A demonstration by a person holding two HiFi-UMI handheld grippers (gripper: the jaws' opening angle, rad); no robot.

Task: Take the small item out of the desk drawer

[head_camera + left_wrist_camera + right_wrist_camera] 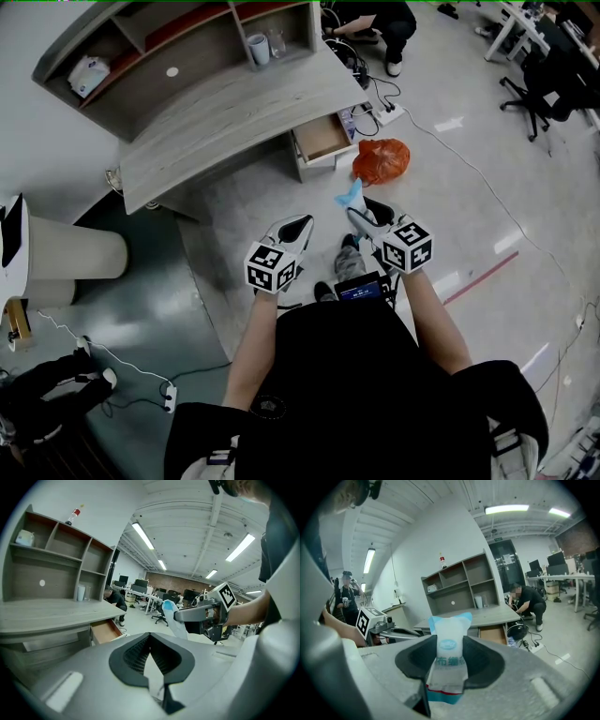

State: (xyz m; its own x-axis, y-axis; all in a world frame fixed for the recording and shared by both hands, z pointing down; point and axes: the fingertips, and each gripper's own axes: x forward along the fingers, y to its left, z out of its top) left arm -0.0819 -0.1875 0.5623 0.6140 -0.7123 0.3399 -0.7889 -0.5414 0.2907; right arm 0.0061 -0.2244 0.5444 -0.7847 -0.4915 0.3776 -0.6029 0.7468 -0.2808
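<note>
Clamping white-and-blue packet (449, 632), Chinese print, in right gripper (449, 654), drawer (322, 138) open

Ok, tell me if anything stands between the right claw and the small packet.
Nothing does. The right claw is shut on the white-and-blue packet, held in the air away from the open drawer. The left claw holds nothing.

The person holds 2 grippers out over the floor. A small blue-and-white packet (351, 195) sits at the tip of the right gripper (364, 221), with the left gripper (298, 228) beside it. Beyond them, the desk (234, 112) has 1 drawer (322, 138) open, and an orange bag (382, 160) lies just beside it.
</note>
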